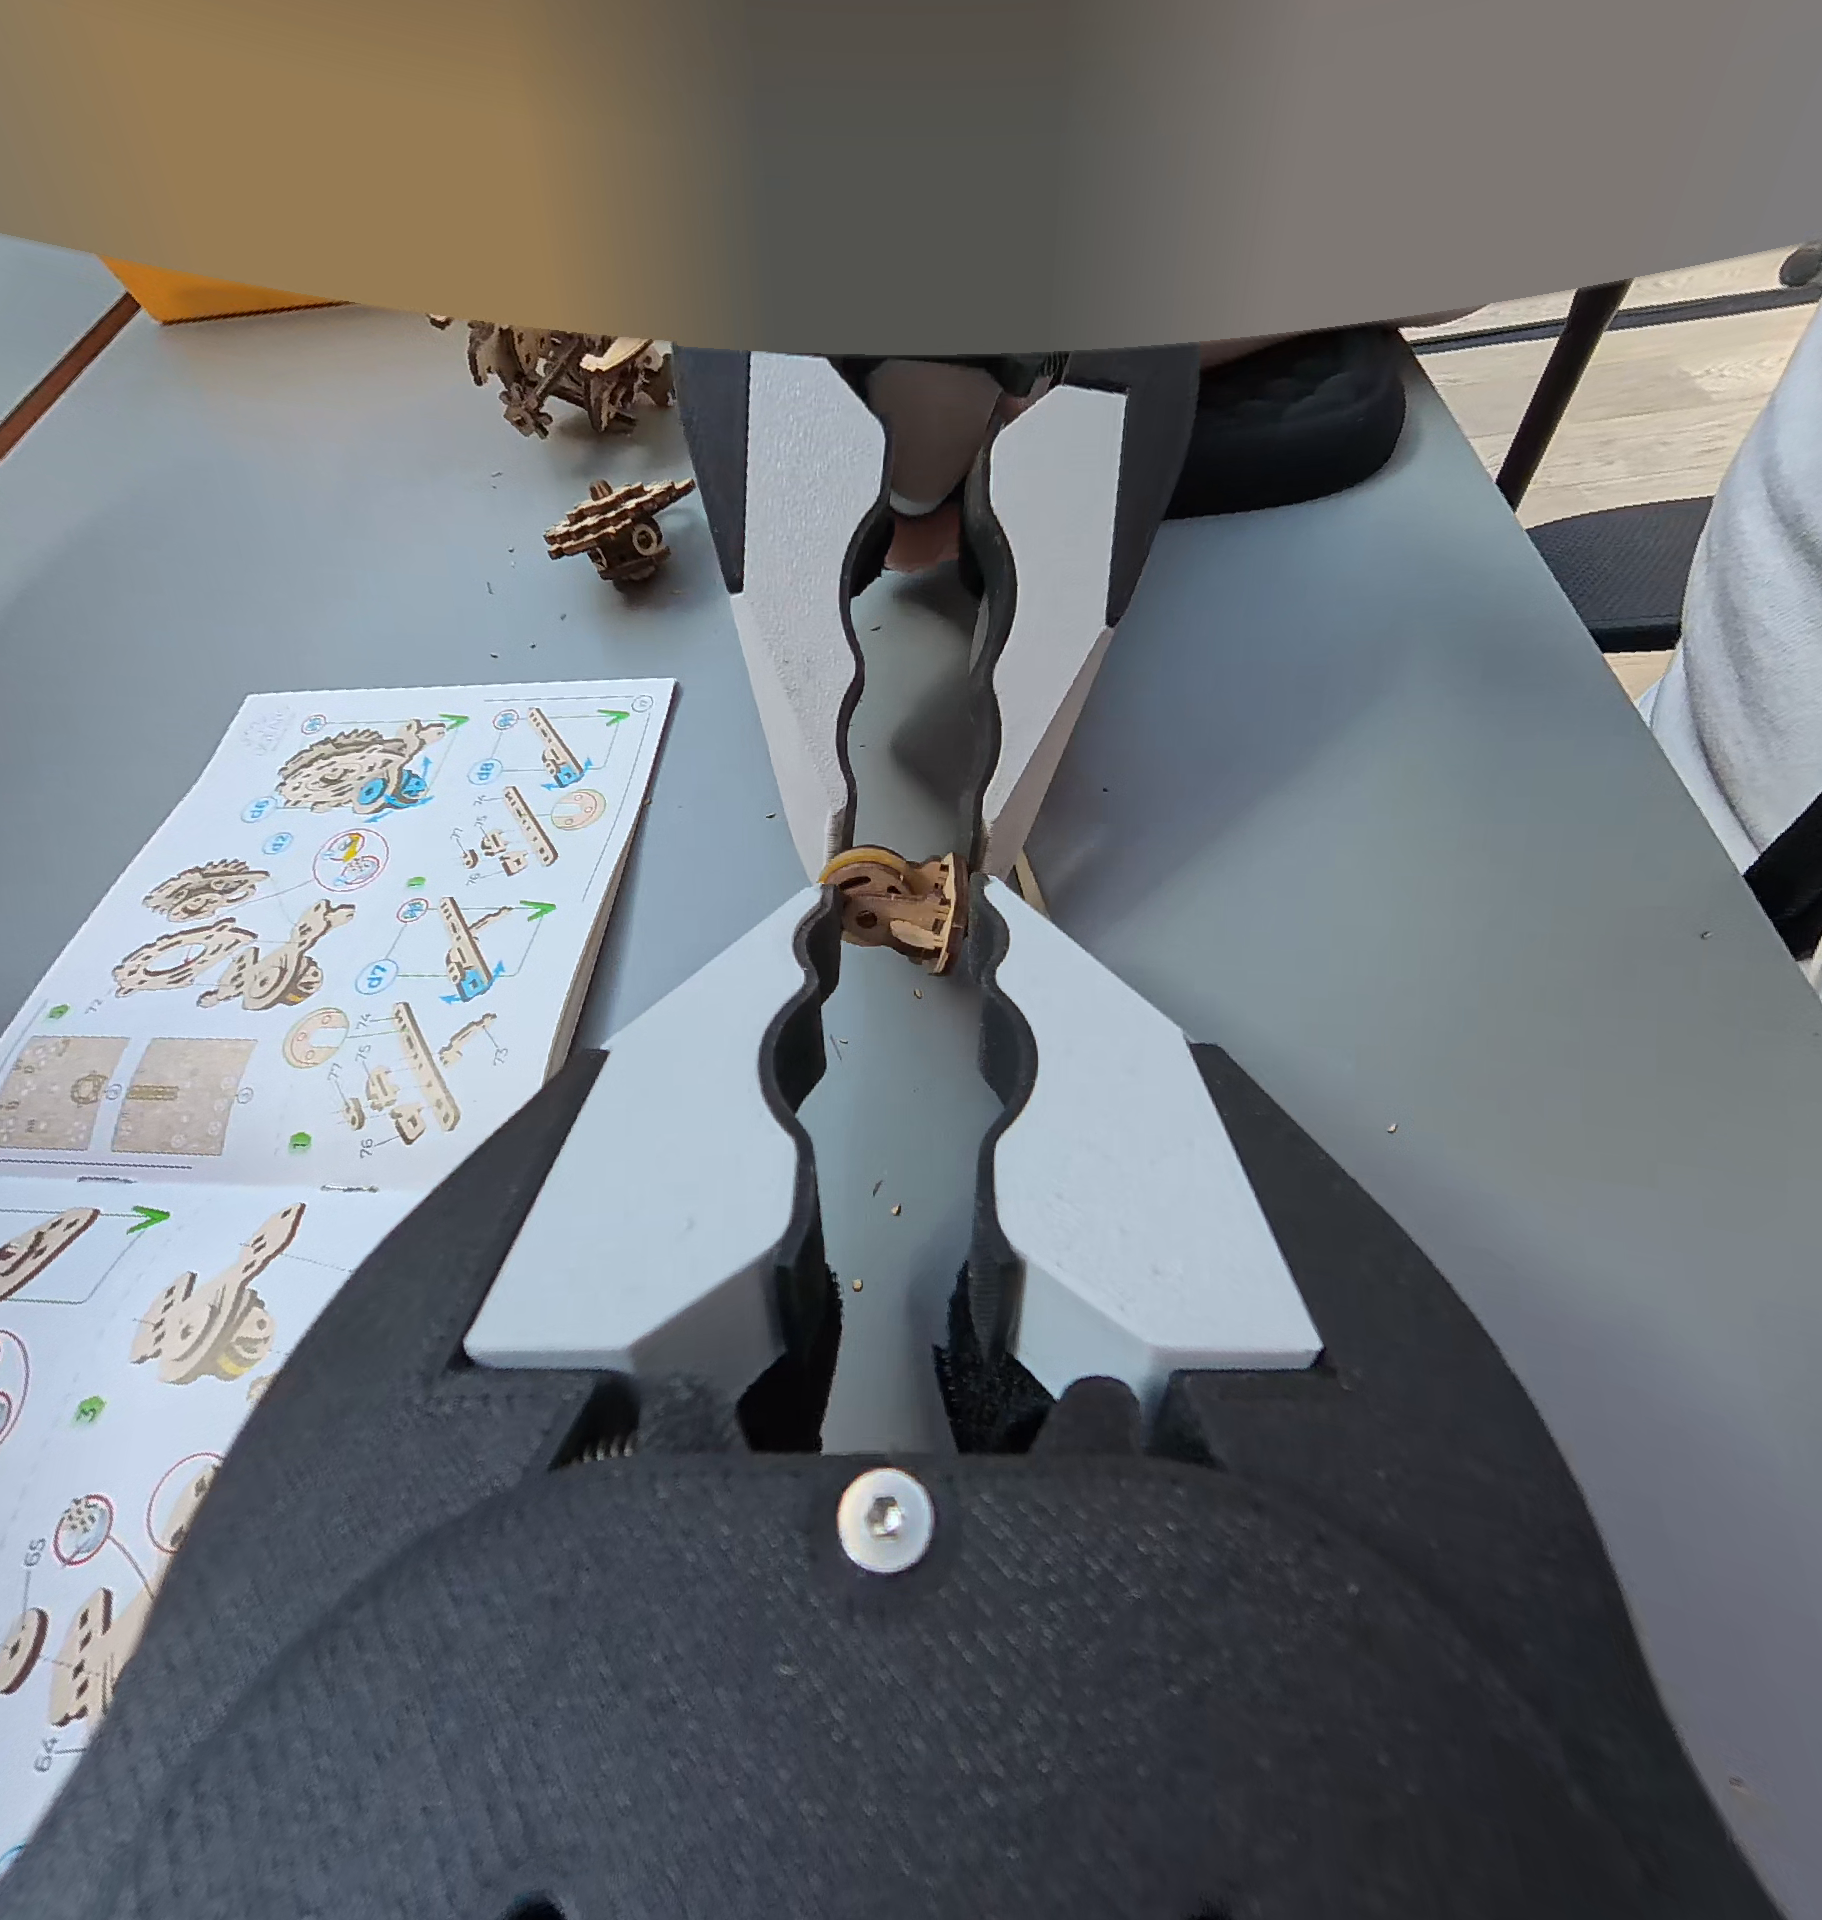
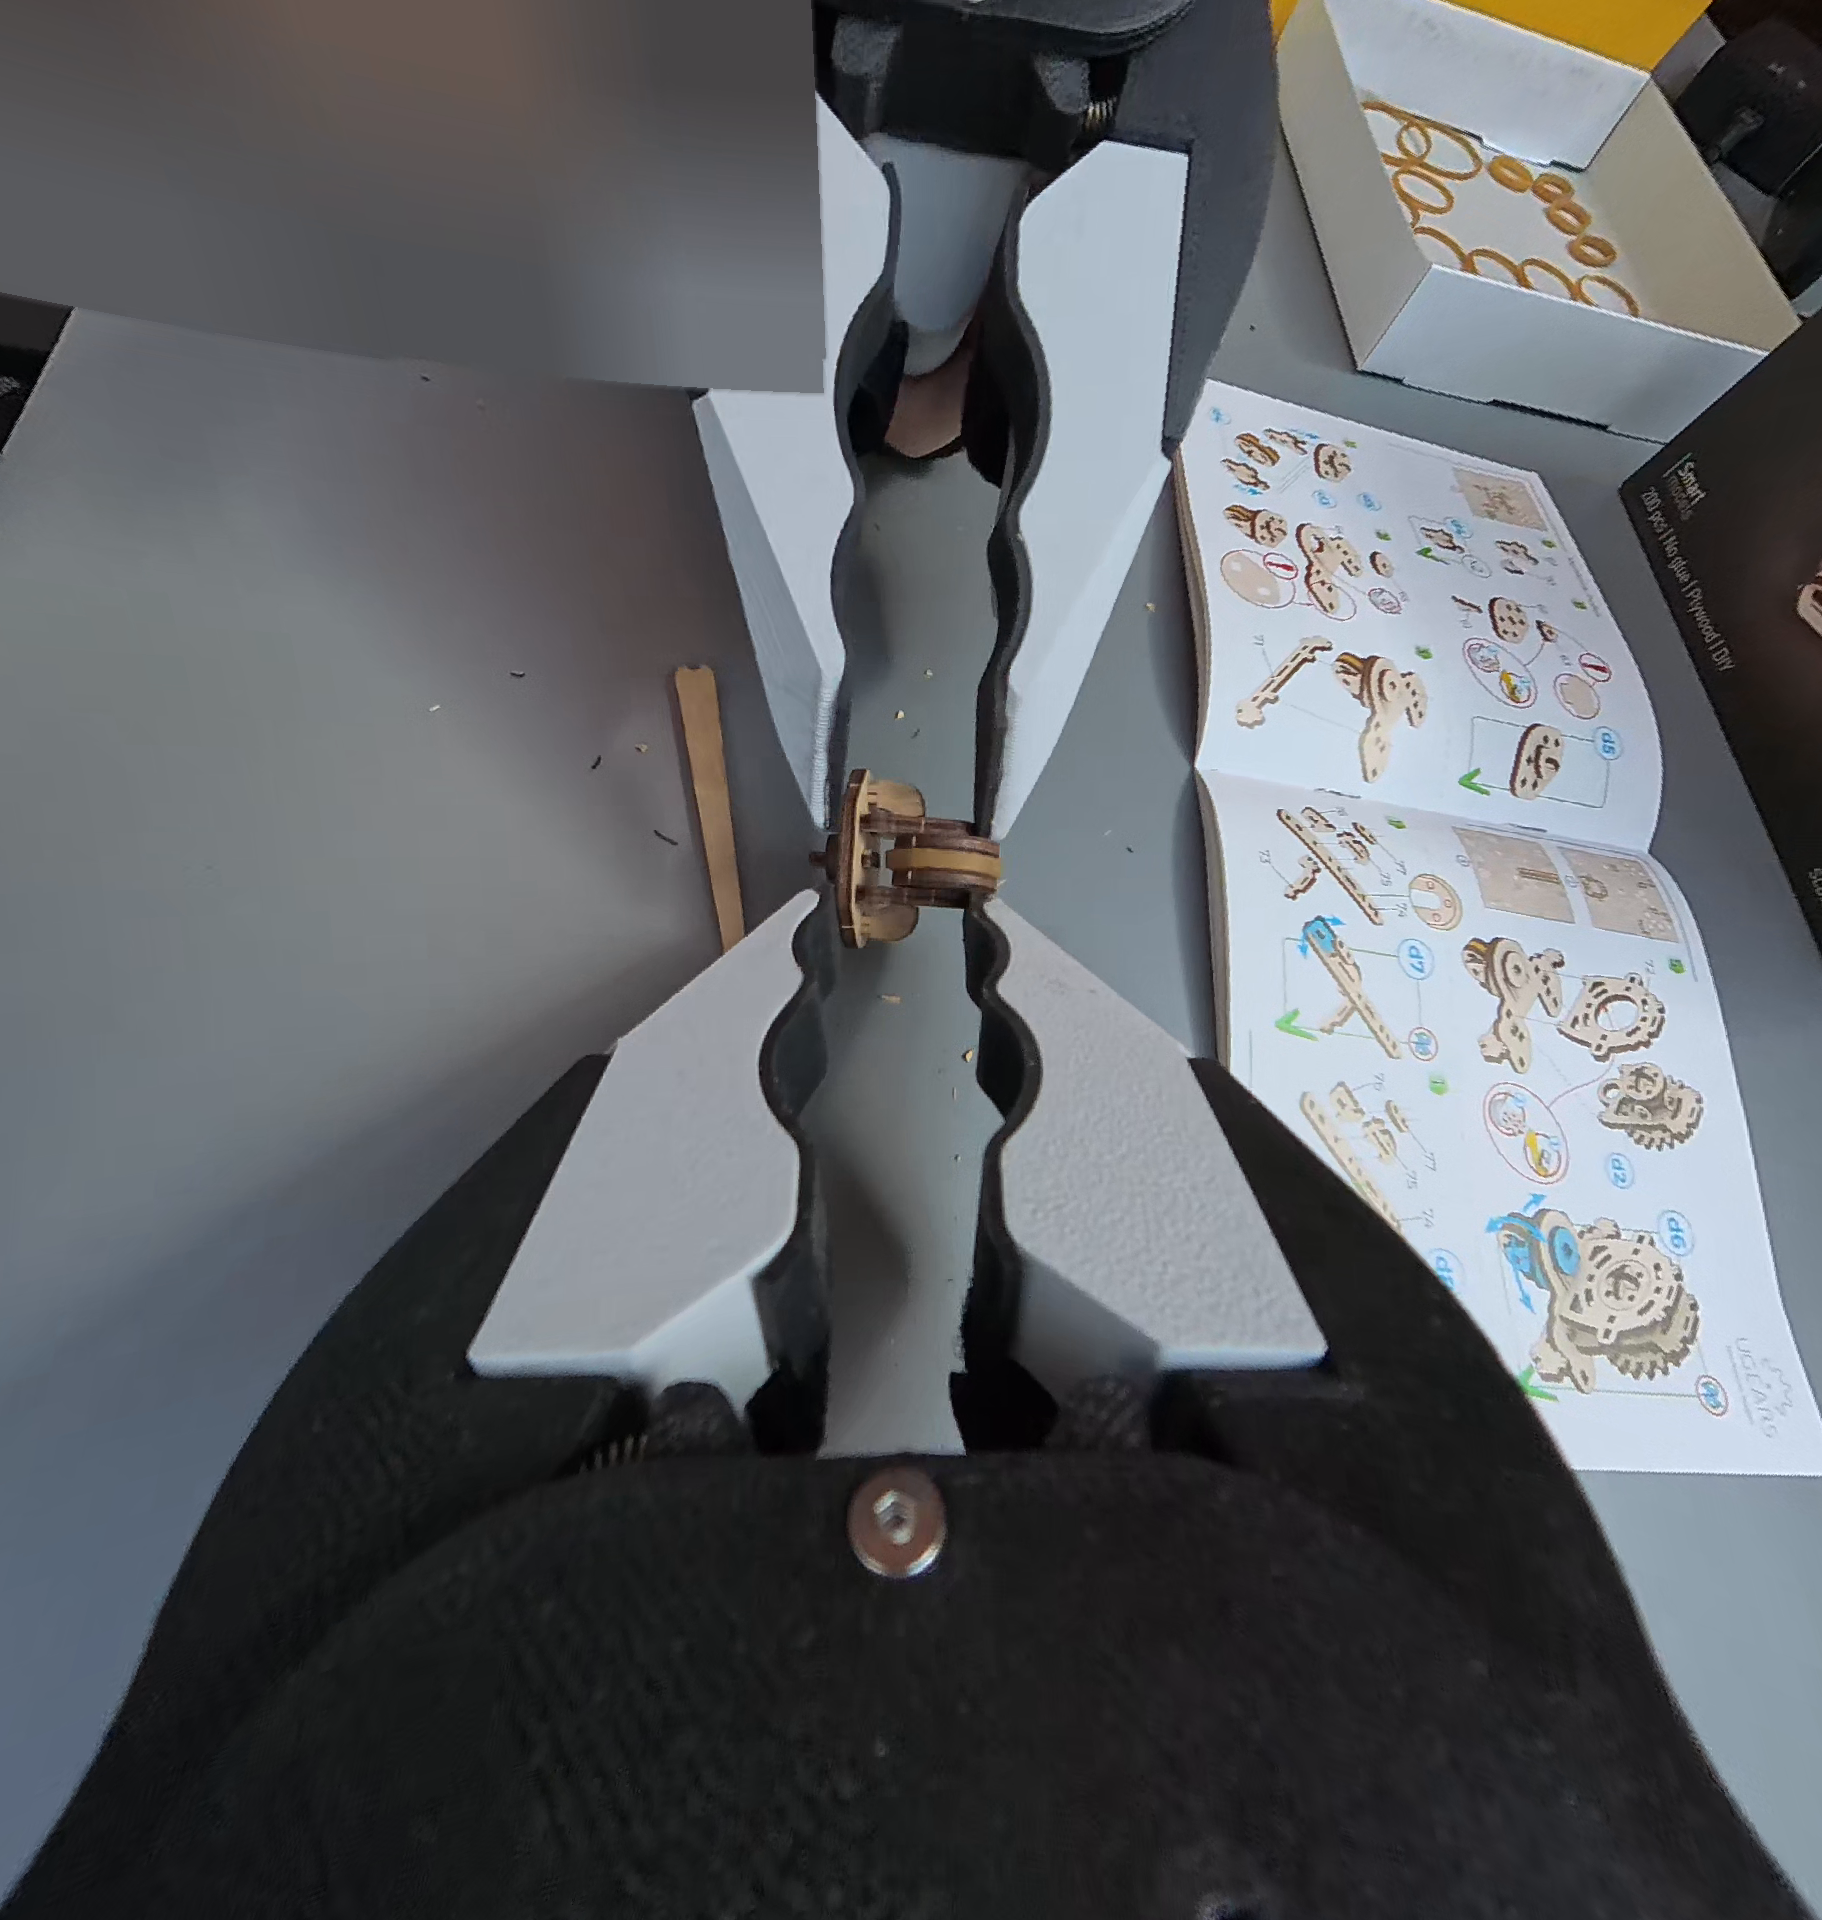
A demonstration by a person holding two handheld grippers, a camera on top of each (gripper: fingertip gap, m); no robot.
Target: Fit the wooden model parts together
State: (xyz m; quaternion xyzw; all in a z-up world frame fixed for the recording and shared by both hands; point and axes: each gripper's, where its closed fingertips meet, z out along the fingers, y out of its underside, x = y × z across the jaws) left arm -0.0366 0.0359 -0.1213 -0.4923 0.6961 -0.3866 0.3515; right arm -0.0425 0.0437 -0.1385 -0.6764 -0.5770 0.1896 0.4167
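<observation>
A small wooden model assembly point(image 1: 902, 914), made of a round disc, slotted plates and a yellowish ring, hangs above the grey table point(image 1: 1354, 935). My left gripper point(image 1: 902, 891) and my right gripper point(image 2: 894, 916) face each other tip to tip. Each is closed on the assembly from its own side. In the right wrist view the assembly point(image 2: 902, 857) shows the disc on the left and the ring on the right. The right gripper also shows in the left wrist view point(image 1: 909, 831), and the left gripper in the right wrist view point(image 2: 905, 802).
An open instruction booklet point(image 1: 367, 914) lies left of the grippers and also shows in the right wrist view point(image 2: 1458, 883). Two wooden gear assemblies point(image 1: 621, 530) point(image 1: 574, 374) sit at the back. Also here are a wooden stick point(image 2: 709, 800), a white box of rings point(image 2: 1489, 208), a dark box point(image 2: 1769, 623) and a person's sleeve point(image 1: 1780, 623). Less than 4 cm separates the two grippers' tips. Left tips and right tips are each some 4 cm from the wooden stick point(image 2: 709, 800).
</observation>
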